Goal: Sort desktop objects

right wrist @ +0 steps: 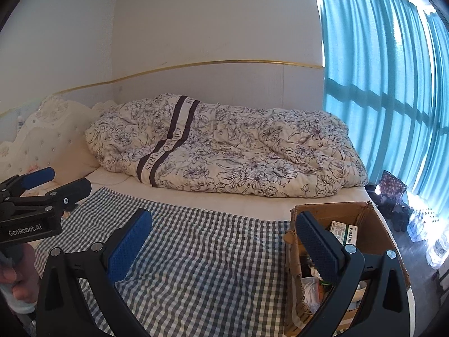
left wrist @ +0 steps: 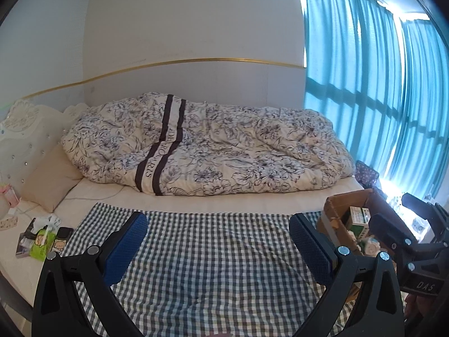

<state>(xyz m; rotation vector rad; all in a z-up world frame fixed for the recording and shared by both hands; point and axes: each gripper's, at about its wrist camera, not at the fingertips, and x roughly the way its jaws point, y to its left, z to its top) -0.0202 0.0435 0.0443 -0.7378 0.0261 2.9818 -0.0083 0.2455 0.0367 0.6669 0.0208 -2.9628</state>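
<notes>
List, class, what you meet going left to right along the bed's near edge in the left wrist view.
Green tissue pack → checked cloth → cardboard box → the right claw, seen from the side at the picture's edge.

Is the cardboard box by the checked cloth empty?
No. In the right wrist view the cardboard box holds a green-and-white packet and other small items.

Left gripper (left wrist: 217,241) and right gripper (right wrist: 221,238), jaws wide apart, both empty.
</notes>
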